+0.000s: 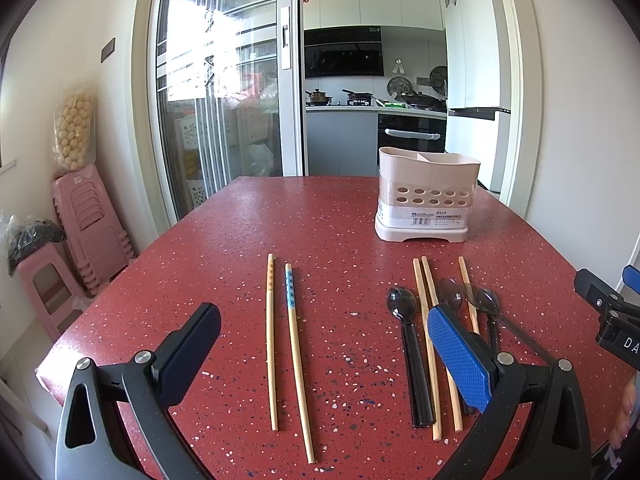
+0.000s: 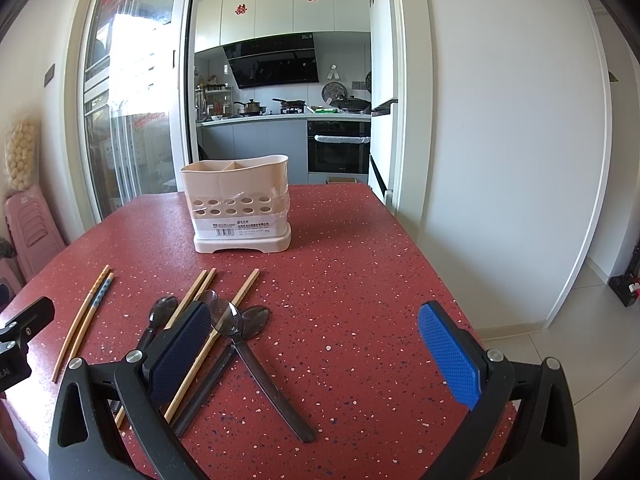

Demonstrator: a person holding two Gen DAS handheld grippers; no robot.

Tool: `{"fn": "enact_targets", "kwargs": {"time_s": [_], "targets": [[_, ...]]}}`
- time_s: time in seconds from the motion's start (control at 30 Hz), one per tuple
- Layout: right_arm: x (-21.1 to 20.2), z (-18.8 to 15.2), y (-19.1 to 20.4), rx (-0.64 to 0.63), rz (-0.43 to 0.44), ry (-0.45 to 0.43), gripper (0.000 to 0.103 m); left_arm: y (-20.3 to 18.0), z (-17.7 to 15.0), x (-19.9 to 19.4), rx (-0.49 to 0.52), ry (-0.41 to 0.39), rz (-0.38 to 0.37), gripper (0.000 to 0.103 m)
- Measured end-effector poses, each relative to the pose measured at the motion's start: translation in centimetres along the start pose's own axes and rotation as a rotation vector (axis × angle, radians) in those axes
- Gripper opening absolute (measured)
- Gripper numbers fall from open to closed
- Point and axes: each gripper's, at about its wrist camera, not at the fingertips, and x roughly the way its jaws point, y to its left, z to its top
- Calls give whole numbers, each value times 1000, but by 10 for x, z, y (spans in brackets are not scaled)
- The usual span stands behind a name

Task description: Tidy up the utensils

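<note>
Both grippers hover low over the worktop [image 1: 340, 220], jaws wide apart and holding nothing: left gripper [image 1: 324, 344] above the chopsticks [image 1: 294, 356], right gripper [image 2: 316, 344] beside the spoons [image 2: 256, 356].

left gripper [image 1: 324, 344]: black frame; 1 navy, 1 blue pad; silver screws

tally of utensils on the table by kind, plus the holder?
Chopsticks: 5, a patterned pair lying apart on the left and three plain ones among the spoons
Dark translucent spoons: 4, counted in the right wrist view
Utensil holder: 1, beige, no utensils visible in it
Total: 10
</note>
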Motion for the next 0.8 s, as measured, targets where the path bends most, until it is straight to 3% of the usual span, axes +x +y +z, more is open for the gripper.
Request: {"fn": "enact_targets", "kwargs": {"time_s": [0.8], "targets": [[-2,-1,0,0,1,1,103,-2,1,-1,-4,-12,-3,103]]}}
